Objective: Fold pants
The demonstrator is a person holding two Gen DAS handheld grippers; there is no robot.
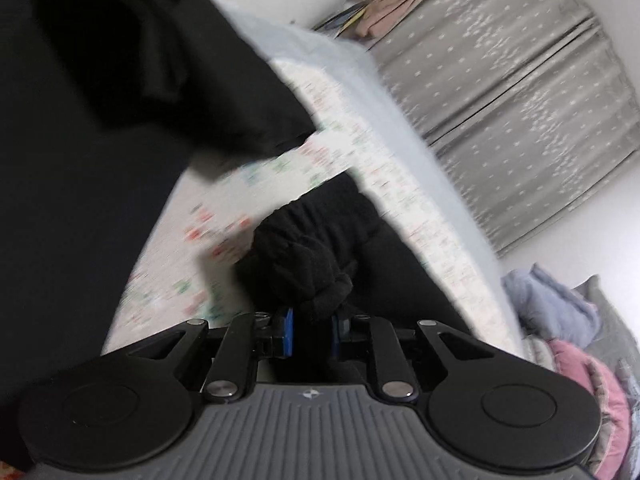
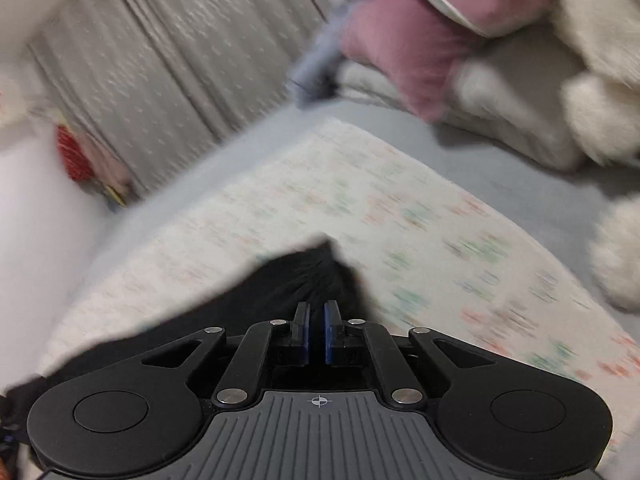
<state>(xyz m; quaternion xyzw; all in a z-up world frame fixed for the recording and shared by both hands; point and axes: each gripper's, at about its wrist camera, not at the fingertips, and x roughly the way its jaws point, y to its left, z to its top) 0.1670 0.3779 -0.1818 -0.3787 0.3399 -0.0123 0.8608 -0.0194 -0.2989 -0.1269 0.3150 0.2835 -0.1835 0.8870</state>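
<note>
Mid-fold, I judge. My left gripper point(image 1: 311, 330) jaws clamp bunched black pants point(image 1: 304, 256), rest draped over patterned bed point(image 1: 360, 140). My right gripper point(image 2: 317, 330) jaws nearly closed, pants corner point(image 2: 304, 276) at tips; grip unclear. Fabric still rumpled; flattening, final folds left.

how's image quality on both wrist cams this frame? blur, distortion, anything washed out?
Left wrist view: the patterned sheet and curtain smear with motion blur, the left claw stays sharp, and the black pants show almost no detail. Right wrist view: heavier streaking on the sheet and plush pile, while the right claw is crisp. Both show fisheye bending and dark corners.
</note>
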